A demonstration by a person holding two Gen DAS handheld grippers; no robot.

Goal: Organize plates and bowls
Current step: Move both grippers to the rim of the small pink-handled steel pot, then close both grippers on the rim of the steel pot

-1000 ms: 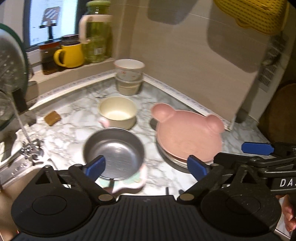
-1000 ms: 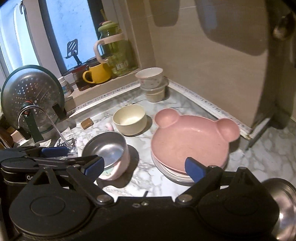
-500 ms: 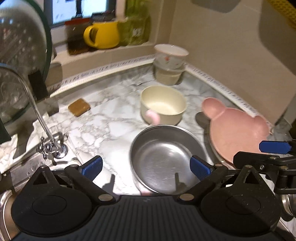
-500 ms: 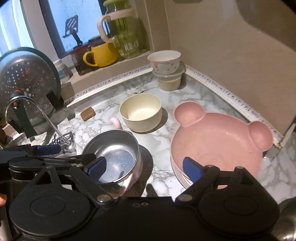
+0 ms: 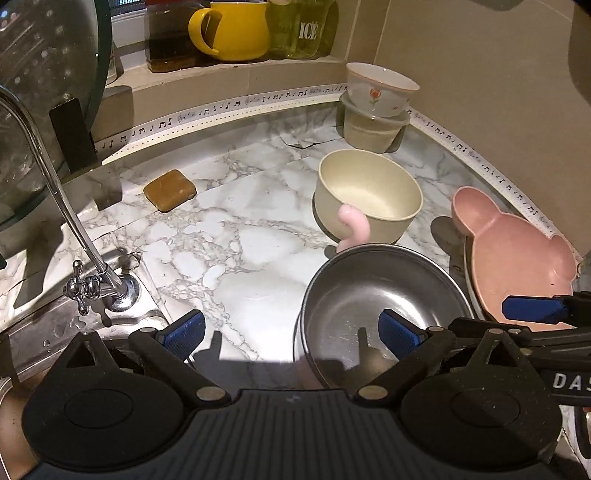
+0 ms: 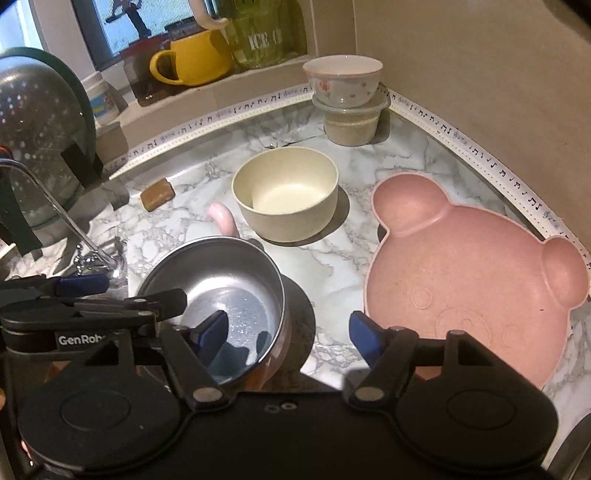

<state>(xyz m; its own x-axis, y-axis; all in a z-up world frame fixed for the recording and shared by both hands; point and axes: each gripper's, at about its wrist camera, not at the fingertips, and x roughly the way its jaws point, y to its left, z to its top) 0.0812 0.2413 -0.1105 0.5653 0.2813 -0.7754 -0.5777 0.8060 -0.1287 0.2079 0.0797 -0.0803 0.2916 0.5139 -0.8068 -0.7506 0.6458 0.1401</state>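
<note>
A steel bowl (image 5: 369,314) with a pink outer shell and pink handle (image 5: 352,225) stands on the marble counter (image 5: 240,236). My left gripper (image 5: 291,330) is open across the bowl's left rim, one finger over the inside and one over the counter. My right gripper (image 6: 288,334) straddles the right wall of the steel bowl (image 6: 221,288). Its jaws are closing and the pads do not press on the wall. Behind the steel bowl sits a cream bowl (image 6: 286,192). A pink bear-shaped plate (image 6: 461,277) lies at the right.
A floral bowl (image 5: 380,86) sits on a lidded container (image 5: 369,129) in the far corner. A tap (image 5: 92,284) and sink edge are at the left, a brown block (image 5: 170,190) lies behind them, and a colander (image 6: 33,140) leans there. A yellow mug (image 5: 236,29) and jars stand on the sill.
Both grippers have come forward and down onto the steel bowl, which now fills the near view. The right gripper's jaws have narrowed around its wall.
</note>
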